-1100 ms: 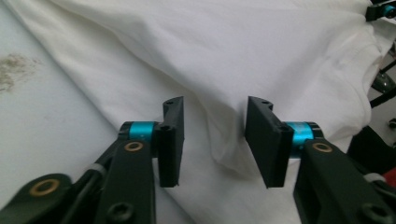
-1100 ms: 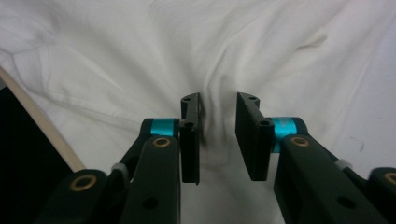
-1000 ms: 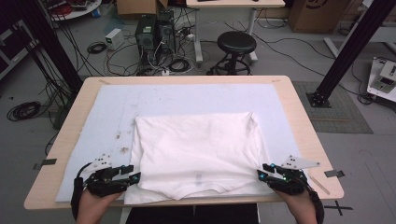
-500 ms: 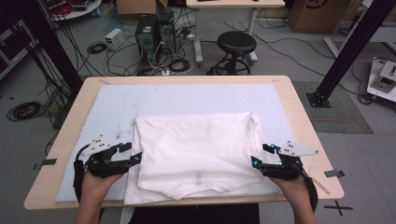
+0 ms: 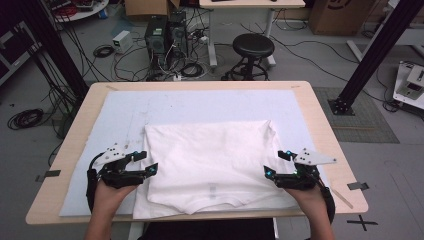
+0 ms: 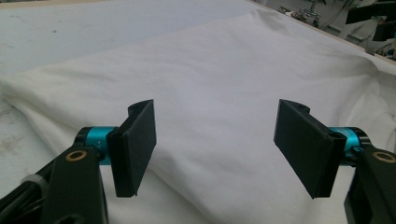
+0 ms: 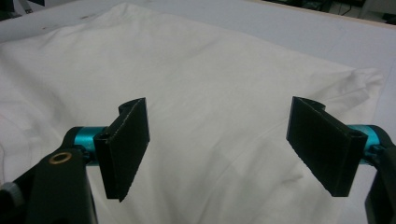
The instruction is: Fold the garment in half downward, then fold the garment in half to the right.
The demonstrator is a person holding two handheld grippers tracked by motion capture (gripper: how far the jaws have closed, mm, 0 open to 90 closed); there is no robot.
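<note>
Between both spread grippers, folded white shirt [image 5: 210, 160] lies crosswise, collar nearest.

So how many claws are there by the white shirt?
2. The left claw is at the left edge of the shirt, and the right claw at its right edge. Both are open.

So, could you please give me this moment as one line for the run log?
item: folded white cotton T-shirt flat on pale blue mat | left gripper: open at shirt's left edge | right gripper: open at right edge | grasp: none
</note>
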